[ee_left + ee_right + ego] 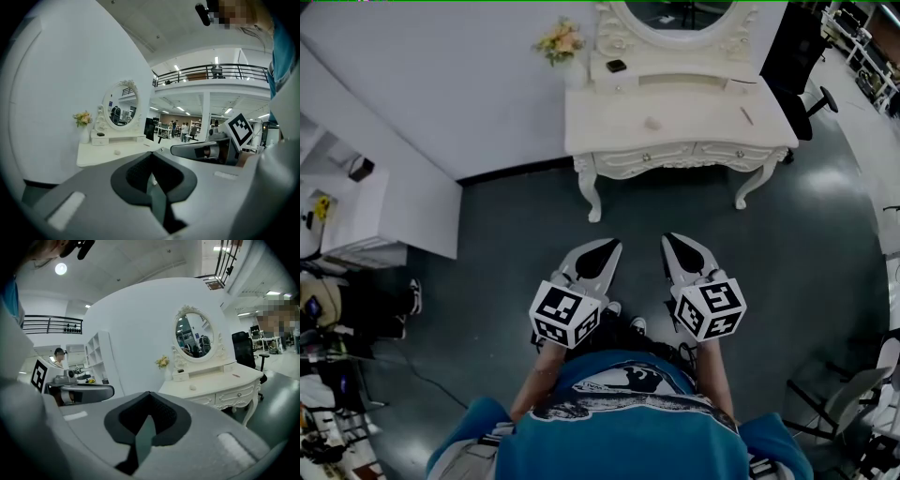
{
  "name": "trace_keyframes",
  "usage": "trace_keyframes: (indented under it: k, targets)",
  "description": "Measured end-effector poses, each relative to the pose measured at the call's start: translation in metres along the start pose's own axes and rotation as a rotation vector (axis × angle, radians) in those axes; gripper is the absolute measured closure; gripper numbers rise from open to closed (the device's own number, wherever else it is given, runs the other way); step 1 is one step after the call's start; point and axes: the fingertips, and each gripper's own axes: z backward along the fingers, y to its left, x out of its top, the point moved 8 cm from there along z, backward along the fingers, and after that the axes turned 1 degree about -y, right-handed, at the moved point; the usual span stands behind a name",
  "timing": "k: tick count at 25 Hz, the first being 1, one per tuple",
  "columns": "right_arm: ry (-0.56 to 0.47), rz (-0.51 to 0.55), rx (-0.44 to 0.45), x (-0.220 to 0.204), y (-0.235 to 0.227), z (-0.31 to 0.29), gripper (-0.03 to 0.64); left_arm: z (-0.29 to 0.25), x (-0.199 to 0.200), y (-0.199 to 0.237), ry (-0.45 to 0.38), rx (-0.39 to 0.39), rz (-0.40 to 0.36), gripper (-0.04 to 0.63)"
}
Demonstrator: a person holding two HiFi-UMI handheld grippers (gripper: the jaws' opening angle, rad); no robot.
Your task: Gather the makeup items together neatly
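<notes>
A white dressing table [712, 131] with an oval mirror [680, 14] stands ahead of me across the dark floor. On its top lie a small pale round item [652, 123] and a thin pencil-like stick [747, 115]. A small black item [616, 66] rests on the raised shelf. My left gripper [609, 247] and right gripper [673, 241] are held side by side in front of my body, well short of the table. Both are shut with nothing in them. The left gripper view shows the left gripper's [152, 177] pads closed together, as does the right gripper view for the right gripper [147, 422].
A vase of flowers [561, 42] stands at the table's back left corner. A black office chair [802, 56] is right of the table. A curved white partition [441, 84] and a white shelf unit [356, 216] stand at the left, with cables on the floor there.
</notes>
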Motion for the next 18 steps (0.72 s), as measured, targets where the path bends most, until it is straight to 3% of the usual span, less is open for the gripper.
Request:
trace_keyframes:
  k: [7,18]
  targets:
    - [0.022,0.078,-0.032,-0.012,-0.015,0.015,0.614,-0.015,-0.005,-0.020,-0.007,-0.023,0.018,0.584]
    - [-0.008,0.015,-0.001,-0.013,-0.034,0.015,0.614,-0.029,-0.003,-0.026,0.016,-0.024,-0.009,0.584]
